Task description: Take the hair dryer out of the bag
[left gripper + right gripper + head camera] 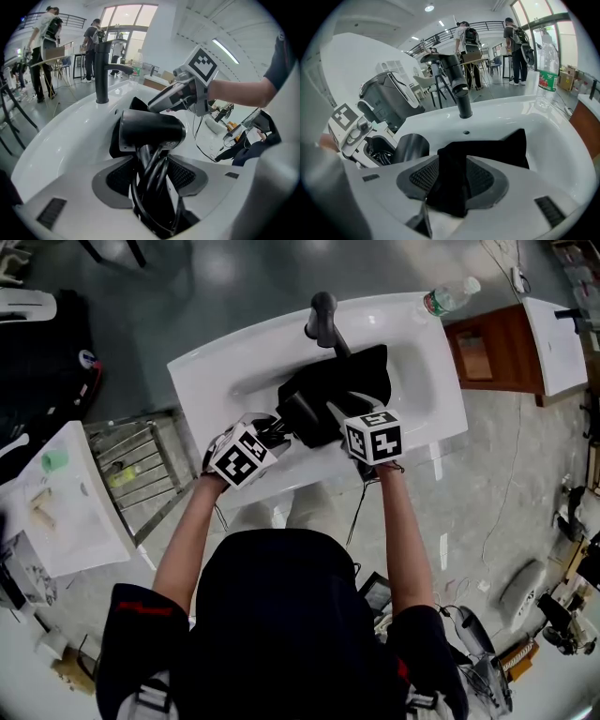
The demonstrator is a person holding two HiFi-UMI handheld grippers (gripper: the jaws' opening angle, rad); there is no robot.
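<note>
Black on black makes the head view hard to read: there the black plastic hair dryer [302, 413] and the limp black fabric bag [361, 381] merge into one dark mass over the glossy white ceramic basin [216, 362]. The left gripper view separates them. It shows the left gripper [152, 173] clamped on the dryer's handle together with loops of its black rubber cord [140, 197], a hold that the head view hides behind the marker cube. The right gripper view alone shows the right gripper [452, 180] with its jaws standing wide and a bunched fold of the bag hanging loose between them. Only the head view shows the person's bare forearms [183, 540]. Counted: one dryer, one bag, one matte black tap [459, 84], one clear plastic bottle with a green label [546, 77] on the basin's rim, two grippers, and two people standing [515, 42] far behind. The dryer is out of the bag, held above the basin's near side, just beside the bag. Its barrel lies crosswise to the left jaws, with the flat-cut end toward the tap side and the rounded end toward the right gripper. Its handle, the long axis in the grip, runs straight back down between the jaws.
</note>
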